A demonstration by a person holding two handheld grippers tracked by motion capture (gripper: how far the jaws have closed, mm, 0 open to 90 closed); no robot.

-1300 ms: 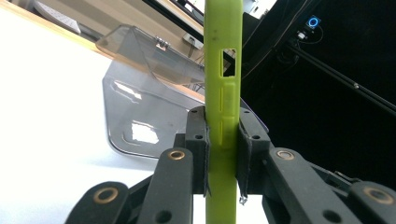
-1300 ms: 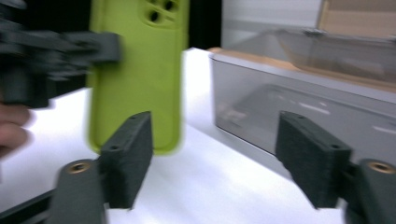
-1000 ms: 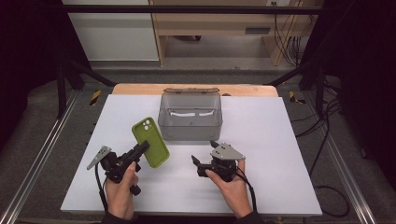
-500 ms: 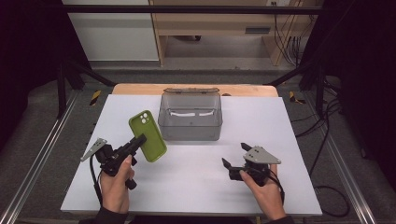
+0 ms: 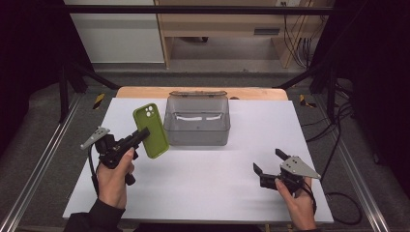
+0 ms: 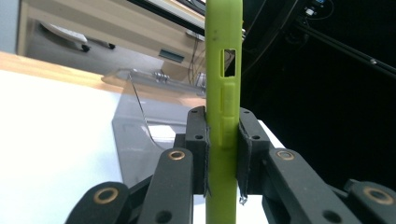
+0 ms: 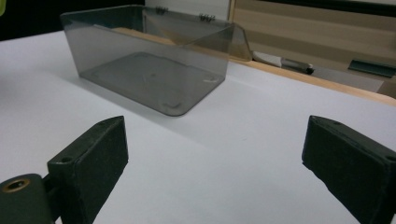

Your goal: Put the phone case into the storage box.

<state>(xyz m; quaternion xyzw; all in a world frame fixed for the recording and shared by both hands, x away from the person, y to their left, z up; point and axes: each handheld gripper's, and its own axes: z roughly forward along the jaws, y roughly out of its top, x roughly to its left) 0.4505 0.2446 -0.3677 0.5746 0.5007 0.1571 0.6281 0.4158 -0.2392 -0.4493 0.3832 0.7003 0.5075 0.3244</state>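
**Phone case lifted, right claw backed away**

Your left claw (image 5: 141,137) pinches the green phone case (image 5: 151,131) by its edges, holding it above the white tabletop (image 5: 203,188), left of centre in the high view and just left of the smoky clear box (image 5: 197,122). Since 1 second ago the case has risen slightly. Your right claw (image 5: 267,161) has slid to the lower right, its jaws just opening wider, spread with nothing between them. The handover looks finished; the open box seems next.

One green phone case (image 5: 151,130), one clear box (image 5: 197,121), two hand-held grippers.
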